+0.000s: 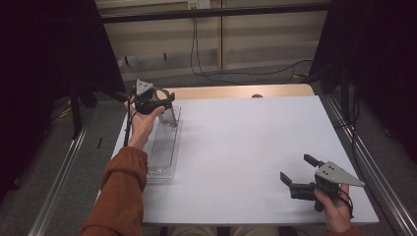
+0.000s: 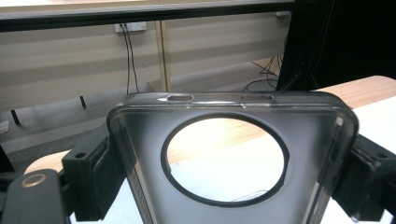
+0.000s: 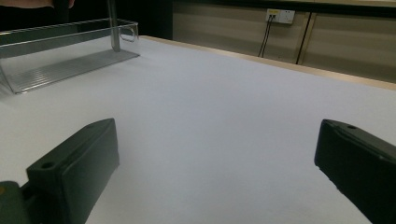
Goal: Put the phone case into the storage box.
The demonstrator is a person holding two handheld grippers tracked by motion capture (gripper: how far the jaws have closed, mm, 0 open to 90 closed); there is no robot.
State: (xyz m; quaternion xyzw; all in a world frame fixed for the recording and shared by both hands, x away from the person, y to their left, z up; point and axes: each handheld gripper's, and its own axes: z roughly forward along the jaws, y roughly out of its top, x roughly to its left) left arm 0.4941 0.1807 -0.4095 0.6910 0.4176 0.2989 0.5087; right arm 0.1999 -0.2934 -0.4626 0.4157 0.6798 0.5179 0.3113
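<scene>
Left gripper (image 1: pixel 164 105) pinches a clear phone case (image 2: pixel 233 154) over the tray (image 1: pixel 162 164); right gripper (image 1: pixel 297 172) idle, jaws spread.

The case is clamped by its two side edges above the far end of the clear tray, which lies along the desk's (image 1: pixel 246 147) left edge. The right gripper rests near the front right corner, with wide bare desk between the two.

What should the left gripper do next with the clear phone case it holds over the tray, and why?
Probably lower it a little. The left gripper is shut on the clear phone case, which hangs at the far end of the transparent tray. The right gripper rests open and apart.
</scene>
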